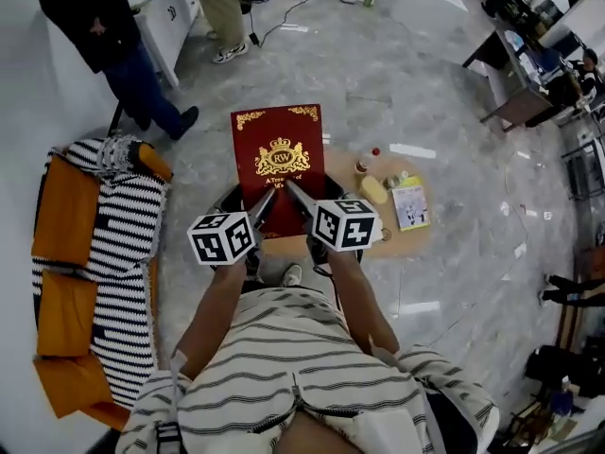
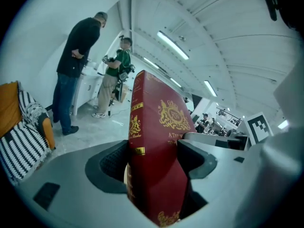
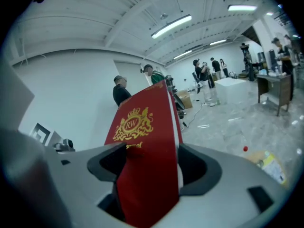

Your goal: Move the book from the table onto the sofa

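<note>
The carrying step looks to be in hand: the dark red hardback book with a gold crest seems raised clear of the round wooden bench, its near edge pinched by the left tongs and right tongs. The next move likely calls for swinging it left onto the orange sofa with a black-and-white striped throw, both grips firm

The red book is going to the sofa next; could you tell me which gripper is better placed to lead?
Left, probably: the right gripper and left gripper both clamp the red book, but the sofa lies to the left.
</note>
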Motion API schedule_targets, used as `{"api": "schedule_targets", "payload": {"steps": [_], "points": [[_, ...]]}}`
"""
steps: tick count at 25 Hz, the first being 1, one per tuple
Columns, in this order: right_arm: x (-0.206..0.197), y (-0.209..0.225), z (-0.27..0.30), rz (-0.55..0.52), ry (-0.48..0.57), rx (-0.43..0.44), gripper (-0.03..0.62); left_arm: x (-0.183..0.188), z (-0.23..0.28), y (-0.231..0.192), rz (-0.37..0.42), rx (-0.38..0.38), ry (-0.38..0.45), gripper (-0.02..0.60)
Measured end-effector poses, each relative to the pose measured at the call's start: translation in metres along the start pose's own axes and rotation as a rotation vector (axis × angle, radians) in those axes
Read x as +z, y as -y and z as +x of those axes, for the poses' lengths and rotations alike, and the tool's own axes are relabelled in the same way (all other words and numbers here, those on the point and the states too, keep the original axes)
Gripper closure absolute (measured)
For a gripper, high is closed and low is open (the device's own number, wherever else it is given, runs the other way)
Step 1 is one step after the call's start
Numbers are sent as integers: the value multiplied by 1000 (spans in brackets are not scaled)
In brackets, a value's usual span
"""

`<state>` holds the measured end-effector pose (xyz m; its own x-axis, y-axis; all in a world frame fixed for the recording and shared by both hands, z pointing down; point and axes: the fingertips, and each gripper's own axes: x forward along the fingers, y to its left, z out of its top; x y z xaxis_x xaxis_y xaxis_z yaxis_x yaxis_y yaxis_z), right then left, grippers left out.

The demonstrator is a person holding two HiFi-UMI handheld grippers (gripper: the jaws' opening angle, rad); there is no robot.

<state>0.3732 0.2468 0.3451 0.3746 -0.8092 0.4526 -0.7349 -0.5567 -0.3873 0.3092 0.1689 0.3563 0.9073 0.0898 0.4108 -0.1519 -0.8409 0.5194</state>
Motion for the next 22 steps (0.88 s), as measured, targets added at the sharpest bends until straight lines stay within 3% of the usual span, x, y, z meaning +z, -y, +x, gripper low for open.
{"api": "schedule_targets", "payload": {"steps": [5,9,14,22], "points": [[-10,-68,56,-83,-63,148,243,13,-46,-68,-70,133,97,264],[-3,-118,65,-165,-125,294,243,24,-92,-83,-137,267,190,264],[-37,-233,119,-257,-194,458,243,27,-180,-170,-213,416,301,264],[-97,-401,153,-410,-299,697,243,10,-323,-261,-341,631,468,264]]}}
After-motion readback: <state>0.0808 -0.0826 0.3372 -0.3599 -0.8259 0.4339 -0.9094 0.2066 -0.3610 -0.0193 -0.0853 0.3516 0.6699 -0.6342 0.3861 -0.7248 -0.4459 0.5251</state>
